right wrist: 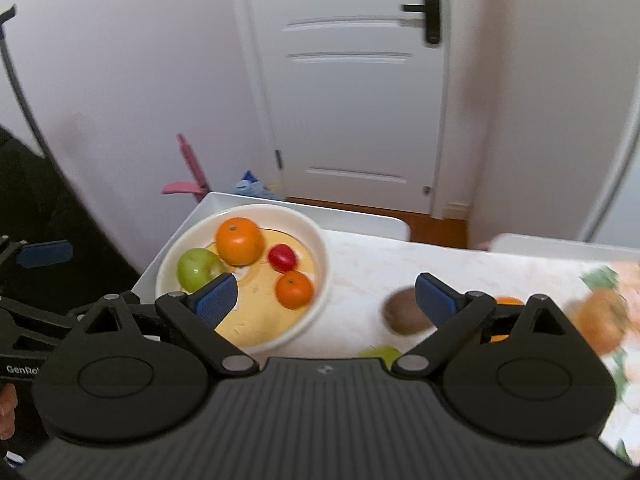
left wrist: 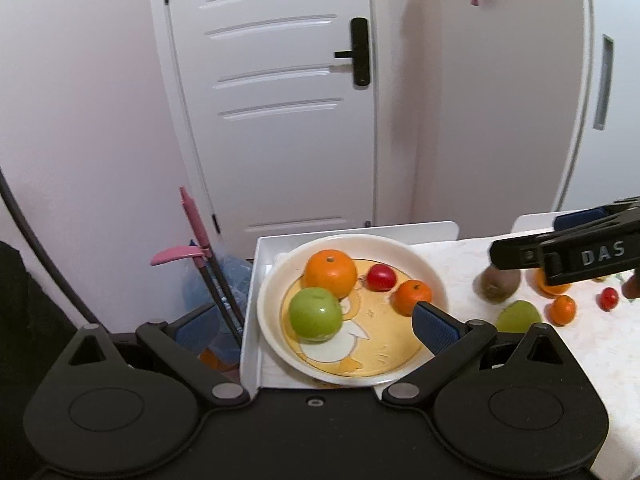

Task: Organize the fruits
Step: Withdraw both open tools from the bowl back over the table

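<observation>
Jaws of both grippers, left point(left wrist: 316, 322) and right point(right wrist: 326, 300), spread wide and empty above a fruit-filled plate point(right wrist: 320, 240); kiwi point(right wrist: 404, 314) lies beside.

"DAS" on the right claw point(left wrist: 568, 258); seemingly "GenRo", cut off, on the left claw point(right wrist: 24, 368).

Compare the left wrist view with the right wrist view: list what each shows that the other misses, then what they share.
Only the left wrist view shows the small tangerine and small red fruit on the table, plus the right claw's body from the side.

Only the right wrist view shows the open right claw from behind and the floral cloth.

Both show the plate holding a green apple, large orange, red fruit and tangerine, and a kiwi on the table.
</observation>
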### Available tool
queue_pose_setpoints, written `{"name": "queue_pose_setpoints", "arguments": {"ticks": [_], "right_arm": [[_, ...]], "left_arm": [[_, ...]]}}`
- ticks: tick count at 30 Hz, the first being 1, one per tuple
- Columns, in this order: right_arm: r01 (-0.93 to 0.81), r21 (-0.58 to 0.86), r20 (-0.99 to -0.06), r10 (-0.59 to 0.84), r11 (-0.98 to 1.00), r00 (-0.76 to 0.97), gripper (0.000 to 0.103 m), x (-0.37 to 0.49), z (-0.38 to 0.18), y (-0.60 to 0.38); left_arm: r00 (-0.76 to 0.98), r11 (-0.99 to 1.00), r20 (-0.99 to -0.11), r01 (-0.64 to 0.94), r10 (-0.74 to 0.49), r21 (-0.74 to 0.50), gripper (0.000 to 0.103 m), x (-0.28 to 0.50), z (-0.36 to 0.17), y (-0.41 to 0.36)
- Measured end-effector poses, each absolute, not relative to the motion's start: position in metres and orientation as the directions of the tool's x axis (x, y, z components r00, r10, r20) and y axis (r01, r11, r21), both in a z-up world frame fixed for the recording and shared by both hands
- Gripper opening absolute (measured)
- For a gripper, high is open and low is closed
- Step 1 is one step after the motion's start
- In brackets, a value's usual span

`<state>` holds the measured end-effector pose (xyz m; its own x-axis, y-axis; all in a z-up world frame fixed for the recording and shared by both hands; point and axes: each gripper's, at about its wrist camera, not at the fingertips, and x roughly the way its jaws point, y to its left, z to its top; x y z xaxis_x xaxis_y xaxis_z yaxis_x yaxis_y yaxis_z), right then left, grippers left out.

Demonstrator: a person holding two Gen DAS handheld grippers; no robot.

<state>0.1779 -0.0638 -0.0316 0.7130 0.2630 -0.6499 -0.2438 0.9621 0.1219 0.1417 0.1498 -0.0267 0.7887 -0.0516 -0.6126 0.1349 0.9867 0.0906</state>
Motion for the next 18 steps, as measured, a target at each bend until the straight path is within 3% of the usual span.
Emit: {"name": "queue_pose_setpoints", "arguments": {"ticks": [10,18], "right_arm": [[-0.128,0.113,-0.649,0.171,0.985,0.741,0.103,0.137,-0.022,-0.123],[-0.123,0.099,-0.649,0.158,0.987,0.745,0.103,0.117,-0.033,-0.176]], "left_arm": [[0.797,0.974,-0.590,0.214,-0.131,0.072,0.103,0.127,-0.015,0.124],[0.800,0.974,-0.587,0.211,-0.125,0.081,0.103,0.114,-0.014,0.079]]}}
